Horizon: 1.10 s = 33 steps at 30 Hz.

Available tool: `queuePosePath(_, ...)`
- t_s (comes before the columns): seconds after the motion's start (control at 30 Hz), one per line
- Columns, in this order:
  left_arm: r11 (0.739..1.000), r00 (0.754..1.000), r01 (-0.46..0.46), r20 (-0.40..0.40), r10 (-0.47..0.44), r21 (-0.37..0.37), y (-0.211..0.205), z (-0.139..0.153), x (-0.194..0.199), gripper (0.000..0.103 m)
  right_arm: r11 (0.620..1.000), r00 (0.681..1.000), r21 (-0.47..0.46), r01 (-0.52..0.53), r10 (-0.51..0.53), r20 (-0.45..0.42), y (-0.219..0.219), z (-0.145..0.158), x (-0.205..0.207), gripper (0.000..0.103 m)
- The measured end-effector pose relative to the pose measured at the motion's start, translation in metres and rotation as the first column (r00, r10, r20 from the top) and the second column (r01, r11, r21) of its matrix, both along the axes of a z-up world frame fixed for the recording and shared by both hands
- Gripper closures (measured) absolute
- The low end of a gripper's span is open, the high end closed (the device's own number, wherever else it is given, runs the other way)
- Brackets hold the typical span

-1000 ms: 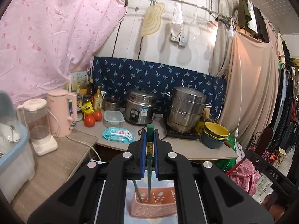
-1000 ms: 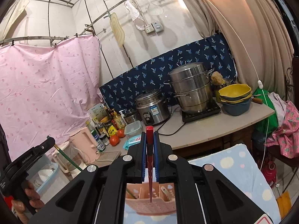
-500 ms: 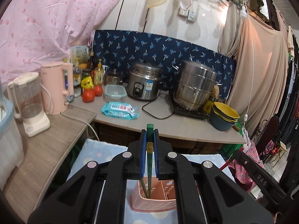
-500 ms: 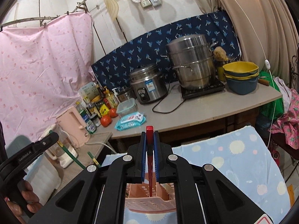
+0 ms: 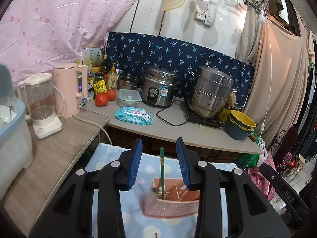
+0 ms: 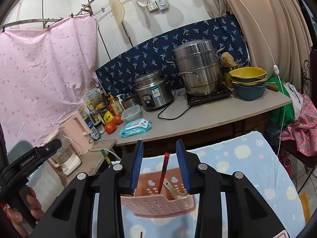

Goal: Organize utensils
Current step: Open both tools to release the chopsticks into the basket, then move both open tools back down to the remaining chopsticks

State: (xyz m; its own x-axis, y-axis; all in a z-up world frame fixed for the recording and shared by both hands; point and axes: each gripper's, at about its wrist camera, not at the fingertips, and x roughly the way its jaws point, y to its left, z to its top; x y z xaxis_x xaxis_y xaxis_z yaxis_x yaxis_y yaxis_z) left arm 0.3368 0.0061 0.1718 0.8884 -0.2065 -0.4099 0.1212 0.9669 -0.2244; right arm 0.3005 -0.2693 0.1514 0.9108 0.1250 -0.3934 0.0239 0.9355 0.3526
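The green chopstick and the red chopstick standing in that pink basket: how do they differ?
The green chopstick is dark green with a yellowish band near its top; the red chopstick is red with a dark band. The green one stands nearly upright, the red one leans. Each stands in the pink basket between open, widening gripper jaws, touching neither pad.

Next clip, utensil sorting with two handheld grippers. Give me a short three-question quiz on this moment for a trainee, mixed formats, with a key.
1. True or false: the left gripper is clamped on the green chopstick.
2. The red chopstick between the right gripper pads stands in: A) the pink utensil basket B) the rice cooker C) the yellow bowl.
3. Fill in: the basket sits on a light blue ____ with sun shapes.

Key:
1. False. The jaws are opening; the chopstick stands free between the pads, its tip in the basket.
2. A
3. cloth
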Motion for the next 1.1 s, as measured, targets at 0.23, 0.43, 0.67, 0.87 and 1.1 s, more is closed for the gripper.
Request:
queuePosePath(0.23, 0.999, 1.0, 0.01, -0.022, -0.009, 0.044, 0.001, -0.013, -0.044, 0.065, 1.0, 0.998, -0.023, -0.007, 0.006, -0.056, 0.001, -0.016, -0.049, 0.068)
queuePosePath(0.43, 0.996, 0.997, 0.027, -0.07, -0.021, 0.084, -0.002, -0.042, -0.089, 0.065, 0.997, 0.99, -0.073, -0.015, 0.005, -0.14, 0.005, -0.05, -0.101, 0.068)
queuePosePath(0.67, 0.994, 0.986, 0.044, -0.164, -0.028, 0.099, -0.001, -0.088, -0.137, 0.065, 0.997, 0.964, -0.077, -0.028, 0.007, -0.264, 0.006, -0.1, -0.155, 0.068)
queuePosePath(0.87, 0.99, 0.963, 0.075, -0.267, -0.042, 0.116, -0.001, -0.133, -0.17, 0.065, 0.994, 0.935, -0.104, -0.033, -0.006, -0.354, 0.009, -0.142, -0.195, 0.068)
queuePosePath(1.1, 0.986, 0.916, 0.105, -0.398, -0.045, 0.13, 0.001, -0.19, -0.204, 0.065, 0.992, 0.902, -0.103, -0.079, 0.027, -0.432, 0.023, -0.178, -0.225, 0.068)
